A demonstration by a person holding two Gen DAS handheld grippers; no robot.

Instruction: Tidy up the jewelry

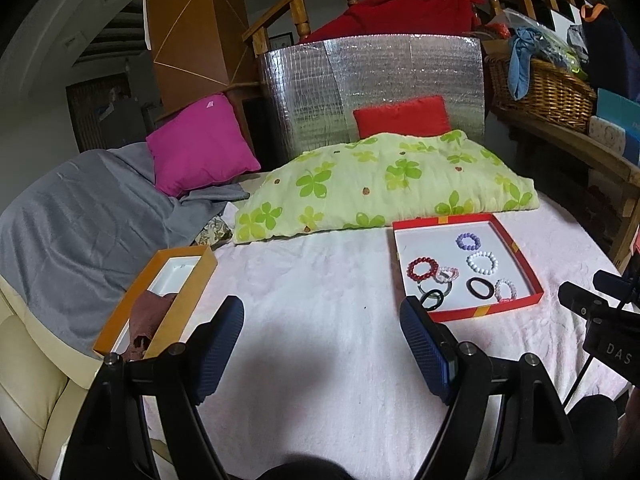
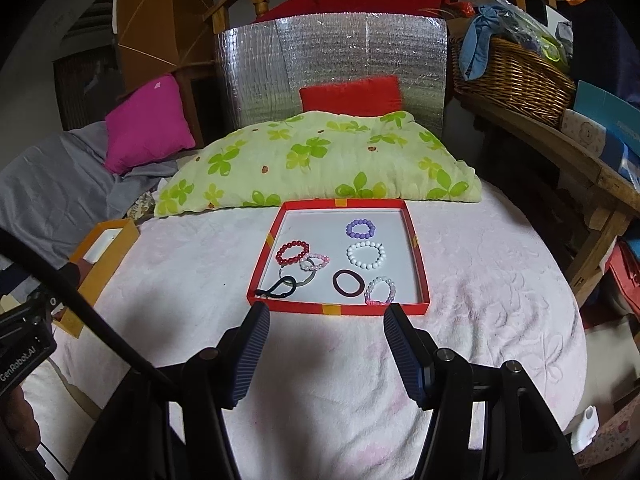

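Note:
A red shallow tray (image 2: 280, 216) (image 1: 520, 252) lies on the pale pink bed cover and holds several bracelets and hair ties: a purple bead bracelet (image 2: 360, 228), a white one (image 2: 365, 255), a red one (image 2: 292, 253), a pink-white one (image 2: 315, 261), a dark hair tie (image 2: 347, 282) and a black tie (image 2: 280, 287). A long orange box (image 1: 188, 296) (image 2: 105, 256) lies to the left with a brown item (image 1: 148, 320) in it. My left gripper (image 1: 322, 312) is open and empty between box and tray. My right gripper (image 2: 326, 316) is open and empty just before the tray's near edge.
A green clover-print pillow (image 2: 320, 160) lies behind the tray, with a red cushion (image 2: 352, 96) and a silver foil panel (image 2: 332, 60) behind it. A magenta cushion (image 1: 200, 144) and a grey blanket (image 1: 80, 208) are at left. A wicker basket (image 2: 516, 76) sits on a wooden shelf at right.

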